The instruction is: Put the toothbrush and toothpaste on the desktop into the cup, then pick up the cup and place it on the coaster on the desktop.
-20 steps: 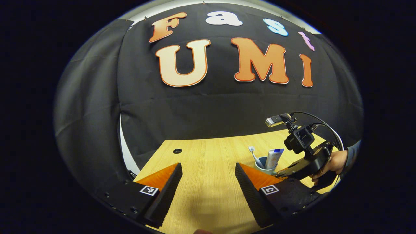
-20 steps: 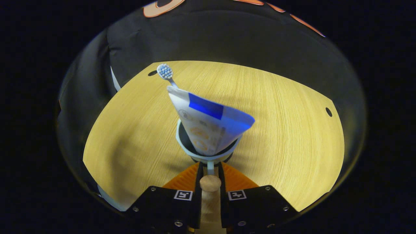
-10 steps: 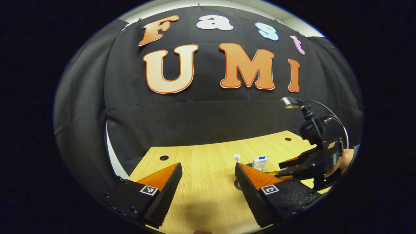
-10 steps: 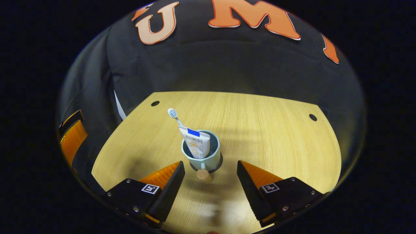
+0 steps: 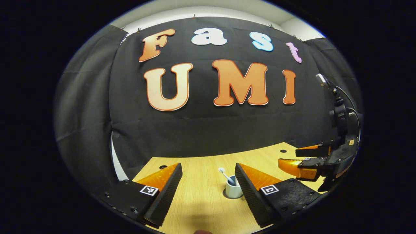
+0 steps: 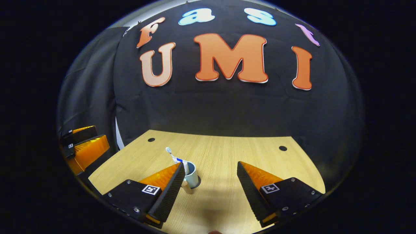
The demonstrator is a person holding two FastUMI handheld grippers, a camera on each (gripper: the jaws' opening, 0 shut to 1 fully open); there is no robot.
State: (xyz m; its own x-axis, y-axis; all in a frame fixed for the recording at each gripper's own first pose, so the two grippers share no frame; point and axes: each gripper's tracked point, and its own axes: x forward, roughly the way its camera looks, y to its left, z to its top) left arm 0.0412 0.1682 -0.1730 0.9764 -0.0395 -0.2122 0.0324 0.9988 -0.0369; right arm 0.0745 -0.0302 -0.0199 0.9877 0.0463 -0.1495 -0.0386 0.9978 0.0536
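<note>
A pale blue cup [image 6: 192, 175] with a wooden handle [image 6: 187, 188] stands upright on a dark round coaster [image 6: 199, 179] on the wooden desktop [image 6: 243, 152]. The toothbrush [image 6: 168, 150] and the toothpaste [image 6: 178, 160] stick up out of it. My right gripper [image 6: 209, 182] is open and hangs back from the cup, its left finger partly covering it. In the left gripper view the cup [image 5: 231, 191] with the toothbrush [image 5: 223, 173] sits by the right finger of my open left gripper [image 5: 208, 185], apart from it. The right gripper [image 5: 305, 161] hovers at the far right.
The desktop has small round holes near its back corners [image 6: 151, 139] [image 6: 282, 148]. The black cloth wall closes off the back and left side. The left gripper [image 6: 84, 146] is off the table's left edge in the right gripper view.
My right gripper let go of the cup's handle, opened, and pulled back and up. The cup stayed on the coaster. The left gripper drew back a little and tilted up.
</note>
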